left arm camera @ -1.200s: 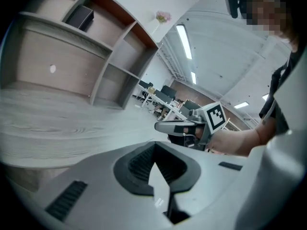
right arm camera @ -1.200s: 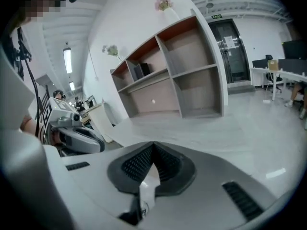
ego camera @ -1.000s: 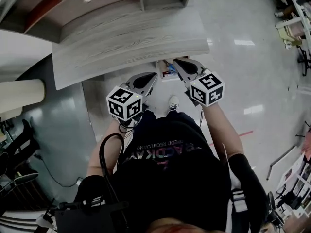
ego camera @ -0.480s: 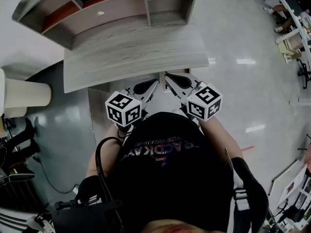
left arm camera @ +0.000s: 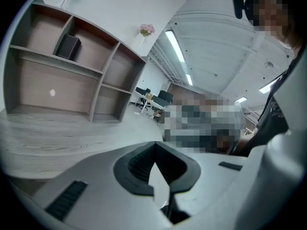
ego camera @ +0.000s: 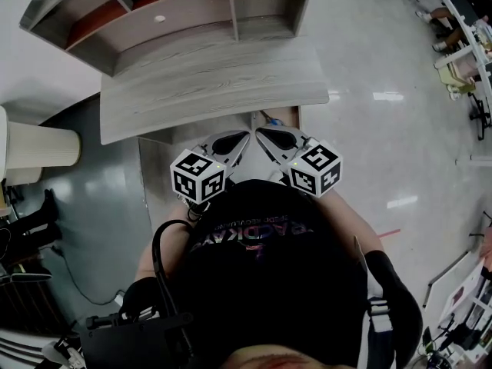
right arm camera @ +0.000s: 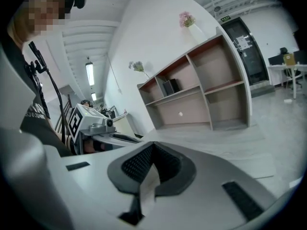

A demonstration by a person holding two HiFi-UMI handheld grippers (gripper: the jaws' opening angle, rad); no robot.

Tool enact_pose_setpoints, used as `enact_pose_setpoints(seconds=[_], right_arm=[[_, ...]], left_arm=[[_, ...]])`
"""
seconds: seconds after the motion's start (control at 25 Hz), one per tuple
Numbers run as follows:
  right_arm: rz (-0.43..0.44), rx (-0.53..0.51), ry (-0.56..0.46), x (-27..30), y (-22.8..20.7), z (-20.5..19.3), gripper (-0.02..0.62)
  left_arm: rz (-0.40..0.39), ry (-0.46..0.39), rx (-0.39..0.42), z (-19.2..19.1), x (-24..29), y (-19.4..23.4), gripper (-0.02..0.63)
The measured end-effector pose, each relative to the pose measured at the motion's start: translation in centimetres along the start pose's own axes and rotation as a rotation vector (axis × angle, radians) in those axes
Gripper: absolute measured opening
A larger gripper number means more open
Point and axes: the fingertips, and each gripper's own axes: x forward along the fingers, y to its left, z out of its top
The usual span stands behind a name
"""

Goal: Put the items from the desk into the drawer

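Left claw [ego camera: 247, 136], right claw [ego camera: 258, 132] (shut), seemingly at desk-edge [ego camera: 177, 118]

Two tools: left tool [ego camera: 246, 135] and right tool [ego camera: 259, 132]; one desk [ego camera: 215, 91]; one shelf unit [ego camera: 165, 29].

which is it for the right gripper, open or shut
Shut: the right gripper has its pads meeting at the tips, nothing between them.
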Motion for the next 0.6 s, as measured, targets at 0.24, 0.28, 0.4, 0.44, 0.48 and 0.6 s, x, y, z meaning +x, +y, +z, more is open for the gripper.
enact_pose_setpoints(seconds=[0.24,0.28,0.4,0.44,0.48,0.6], right_arm=[[-0.001,0.050,0.013,-0.6,0.4,-1.4,0.017],[0.001,0.053,0.018,-0.7,0.5,-1.7,0.017],[0.007,0.056,0.028,-0.7,0.6,-2.1,0.017],[0.008,0.056,0.030,-0.7,0.7,-2.1,0.017],[0.010,0.055,0.031,-0.6,0.8,-2.1,0.017],[0.017,0.047,0.034,-0.4,1.1,-2.0,0.017]], left_arm=[[-0.022,0.020,-0.014,-0.8,0.0,-0.8,0.011],[-0.025,0.023,-0.018,-1.0,0.1,-1.0,0.011],[-0.029,0.030,-0.027,-1.4,0.2,-1.2,0.011],[-0.028,0.031,-0.027,-1.5,0.1,-1.2,0.011],[-0.027,0.031,-0.025,-1.4,0.0,-1.2,0.011],[-0.023,0.025,-0.021,-1.3,-0.2,-1.0,0.011]])
